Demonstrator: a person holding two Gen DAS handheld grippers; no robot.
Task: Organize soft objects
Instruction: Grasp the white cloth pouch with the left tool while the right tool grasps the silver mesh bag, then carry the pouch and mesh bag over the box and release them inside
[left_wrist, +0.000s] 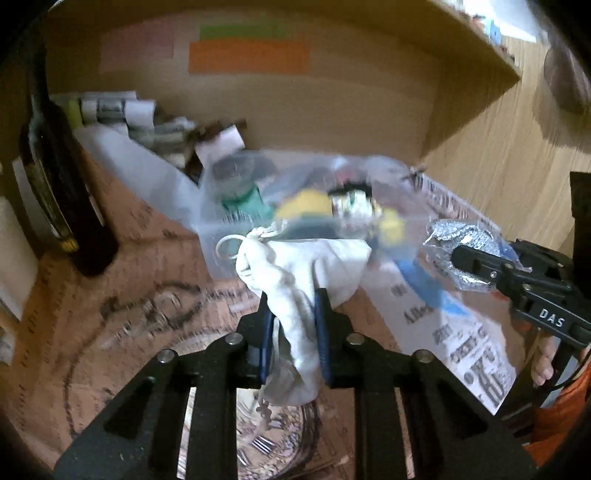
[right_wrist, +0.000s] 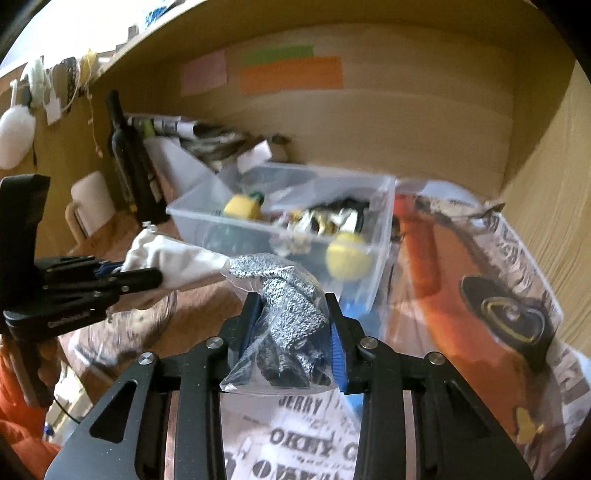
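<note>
Left gripper (left_wrist: 293, 306) is pinched down on a white drawstring pouch (left_wrist: 295, 273), right gripper (right_wrist: 293, 314) clamped on a clear baggie of grey knit stuff (right_wrist: 291, 314). Both hang just near of the clear plastic bin (right_wrist: 380, 236), over the newspaper-print tabletop (right_wrist: 480, 280).

Layout as seen from the right wrist view. A plastic bin (right_wrist: 373, 221) sits at the centre of the printed table covering (right_wrist: 480, 258), holding small items; the wooden back wall (right_wrist: 369, 122) stands behind it at 12 o'clock. A bottle (right_wrist: 129, 162) stands at 10 o'clock of the bin, a mug (right_wrist: 92, 203) just left of it. The cloth pouch (right_wrist: 177, 258) hangs at 8 o'clock of the bin, the bagged knit item (right_wrist: 291, 314) at 6 o'clock, before the bin's near wall.
</note>
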